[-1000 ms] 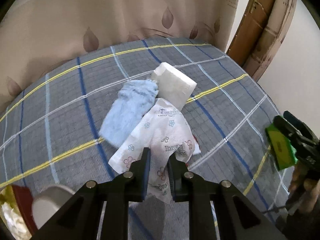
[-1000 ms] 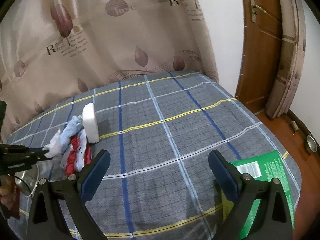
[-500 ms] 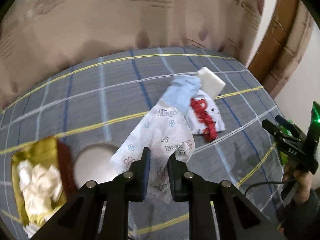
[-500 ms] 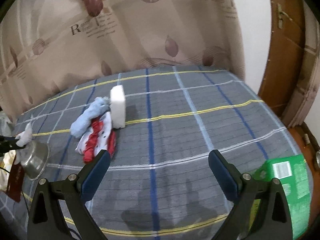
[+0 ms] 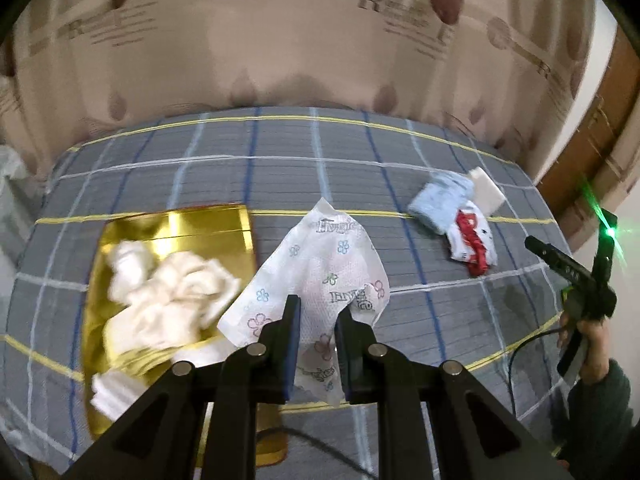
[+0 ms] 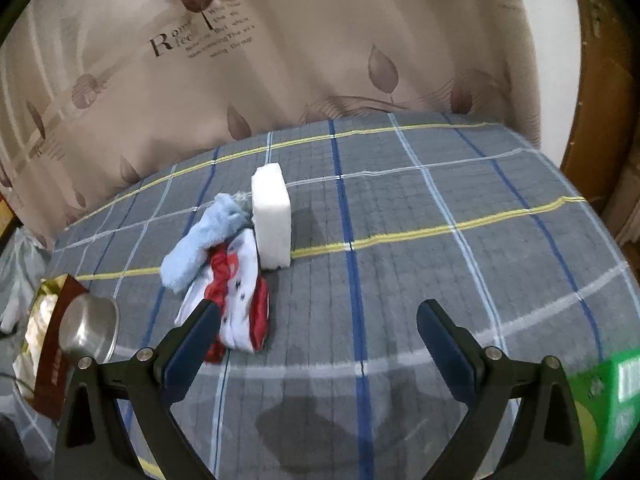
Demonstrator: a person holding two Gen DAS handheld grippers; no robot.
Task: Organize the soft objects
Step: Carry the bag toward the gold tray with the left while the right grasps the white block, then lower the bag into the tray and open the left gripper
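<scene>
A person with a handheld gripper in each hand sorts soft items on a bed covered in grey plaid cloth. The left gripper [image 5: 316,324] has its fingers clenched on a flower-printed tissue pack [image 5: 320,276], a thin, crinkly plastic wrapper that hangs from the fingers and fans out toward 12 o'clock. In the left wrist view the gold tray [image 5: 168,232], glossy and shallow, lies at 10 o'clock from those fingers, just beside the hanging pack; crumpled white cloths [image 5: 168,292] already fill much of it. The drop looks to hinge on this: the tray sits to the left of the pack, so the left gripper, the nearer one, would need to go that way before letting go.

The right gripper [image 6: 320,336] has its fingers released, wide apart with nothing between them. In its view the remaining pile lies at 11 o'clock: a fluffy light-blue sock [image 6: 200,244], a white and red patterned sock [image 6: 240,300] touching the left finger's edge in the picture, and a white foam block [image 6: 272,216] standing on edge. A steel bowl [image 6: 90,330] sits at 9 o'clock beside the tray.
</scene>
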